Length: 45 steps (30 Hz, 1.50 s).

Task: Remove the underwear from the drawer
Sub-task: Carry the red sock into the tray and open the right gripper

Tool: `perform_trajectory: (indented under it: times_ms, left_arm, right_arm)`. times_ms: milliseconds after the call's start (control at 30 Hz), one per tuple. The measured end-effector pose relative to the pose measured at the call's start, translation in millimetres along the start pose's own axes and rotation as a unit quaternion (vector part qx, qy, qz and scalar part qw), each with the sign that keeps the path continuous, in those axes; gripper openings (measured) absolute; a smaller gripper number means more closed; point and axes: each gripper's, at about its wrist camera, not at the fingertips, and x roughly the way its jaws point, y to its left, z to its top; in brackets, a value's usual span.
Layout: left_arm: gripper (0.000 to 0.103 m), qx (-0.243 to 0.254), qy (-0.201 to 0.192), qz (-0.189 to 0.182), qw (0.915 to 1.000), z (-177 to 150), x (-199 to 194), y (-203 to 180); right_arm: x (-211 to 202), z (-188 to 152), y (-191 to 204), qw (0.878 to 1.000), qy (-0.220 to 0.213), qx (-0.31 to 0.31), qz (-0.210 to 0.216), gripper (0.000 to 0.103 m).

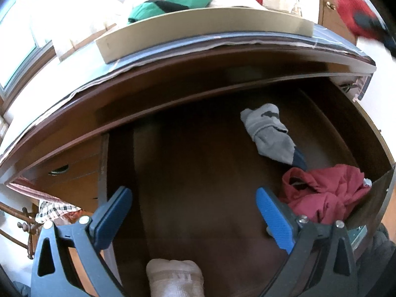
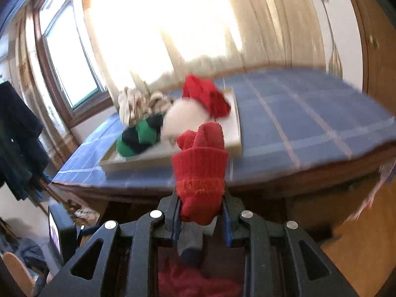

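Right tool (image 2: 201,219): my jaws are pinching a red knitted piece (image 2: 199,173), a sock or similar by the look of it, which stands up out of the grip at lower centre of the right wrist view.
Left tool (image 1: 194,212): spread wide with nothing between the blue pads (image 1: 274,220), hanging over the open drawer (image 1: 198,173) at the bottom of the left wrist view.
Where the held piece is: clear of the drawer, in front of the shallow tray (image 2: 173,158) that sits on the blue checked cloth (image 2: 297,113) over the dresser top; in the left wrist view it shows as a red blur in the upper right corner.
Done so far: the tray already carries a green and black piece (image 2: 139,136), a white one (image 2: 184,118) and a red one (image 2: 205,96), so I judge several items are out.
Left to do: in the drawer I see a grey sock (image 1: 269,133) at centre right, a dark red crumpled garment (image 1: 324,193) at lower right, and a pale rolled piece (image 1: 174,279) at the bottom edge.
Progress: I would say past halfway; the held piece is not yet set down.
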Motion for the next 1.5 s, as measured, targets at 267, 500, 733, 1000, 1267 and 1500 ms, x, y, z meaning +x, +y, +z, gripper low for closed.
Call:
perform_trajectory:
  times_ms: [267,500,733,1000,1267,1500]
  left_arm:
    - [0.101,0.005,0.007,-0.006,1.0,0,1,1]
    - [0.101,0.002,0.006,-0.009,0.9999,0,1,2]
    - [0.101,0.001,0.006,-0.01,0.9999,-1,2,2]
    - [0.101,0.0,0.007,-0.007,1.0,-1,2,2]
    - [0.101,0.0,0.007,-0.007,1.0,-1,2,2]
    - [0.101,-0.001,0.008,-0.009,0.9999,-1,2,2]
  right_arm:
    - [36,56,9,0.999,-0.02,-0.034,-0.026,0.029]
    - [99,80,2,0.997,0.029,-0.038,-0.055,0.029]
    - [143,91,8,0.992,0.083,-0.06,-0.079,0.029]
    - [167,98,14,0.982,0.126,-0.087,-0.111,0.029]
    - [166,99,13,0.981,0.141,-0.086,-0.101,0.03]
    - [133,100,8,0.99,0.115,-0.07,-0.036,0.034]
